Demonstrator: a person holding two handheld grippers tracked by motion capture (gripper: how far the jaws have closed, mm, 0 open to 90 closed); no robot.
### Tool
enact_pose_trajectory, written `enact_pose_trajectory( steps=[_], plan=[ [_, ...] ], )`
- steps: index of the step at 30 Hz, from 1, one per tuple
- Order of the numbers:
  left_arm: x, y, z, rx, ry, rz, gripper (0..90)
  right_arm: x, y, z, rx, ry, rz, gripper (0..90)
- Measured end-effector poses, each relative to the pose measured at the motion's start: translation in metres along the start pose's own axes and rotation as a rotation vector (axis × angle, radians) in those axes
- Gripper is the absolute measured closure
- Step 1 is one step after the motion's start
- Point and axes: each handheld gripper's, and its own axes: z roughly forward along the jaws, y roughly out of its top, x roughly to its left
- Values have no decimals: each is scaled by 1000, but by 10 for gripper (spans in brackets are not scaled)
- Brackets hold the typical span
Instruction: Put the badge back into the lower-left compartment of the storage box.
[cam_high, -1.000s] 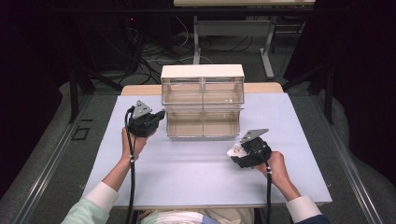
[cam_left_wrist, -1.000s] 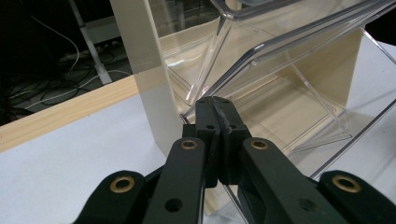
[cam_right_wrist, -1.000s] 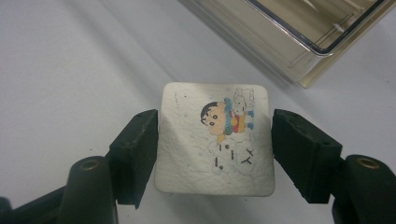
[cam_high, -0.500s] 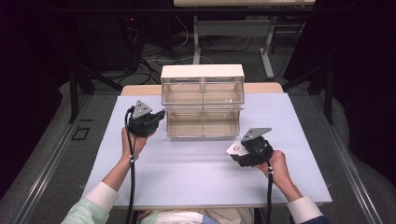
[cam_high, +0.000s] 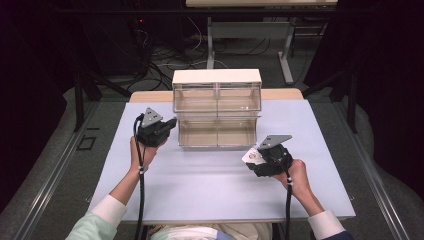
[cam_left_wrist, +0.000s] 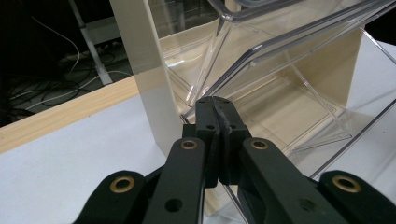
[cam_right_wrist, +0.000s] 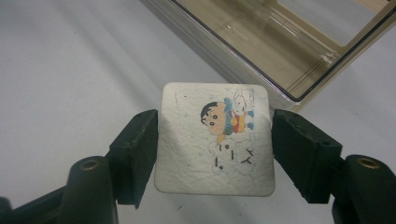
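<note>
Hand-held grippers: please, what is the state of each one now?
Left hand-held gripper: closed, tips at the clear drawer; a grip on it cannot be told.
Right hand-held gripper: closed on a square cartoon card.

— What's different from a second ago?

— Very little. Your right gripper (cam_high: 256, 159), with the square white coaster (cam_right_wrist: 215, 138) clamped between its jaws, has edged slightly away from you, toward the front of the tilted-open clear drawer (cam_high: 218, 134).

— And the coaster in the grip?

— It sits a touch higher in the high view.
</note>
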Motion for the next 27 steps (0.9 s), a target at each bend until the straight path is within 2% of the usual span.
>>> enact_pose_trajectory(
  steps=[3, 4, 9, 19, 20, 24, 27],
  plan=[
    [0, 0, 0, 0, 0, 1, 900, 1, 2, 0, -10, -3, 1, 332],
    [0, 0, 0, 0, 0, 1, 900, 1, 3, -1, 6, 3, -3, 332],
    [0, 0, 0, 0, 0, 2, 900, 2, 7, -1, -20, -7, -7, 332],
    [0, 0, 0, -4, 3, 1, 900, 2, 16, 0, -24, -11, -22, 332],
    [0, 0, 0, -3, 1, 3, 900, 3, 16, 1, -37, -23, -20, 332],
    [0, 0, 0, -4, 2, 3, 900, 2, 18, 1, -28, -9, -23, 332],
    [0, 0, 0, -4, 3, 0, 900, 2, 20, 3, -47, -18, -19, 332]
  ],
)
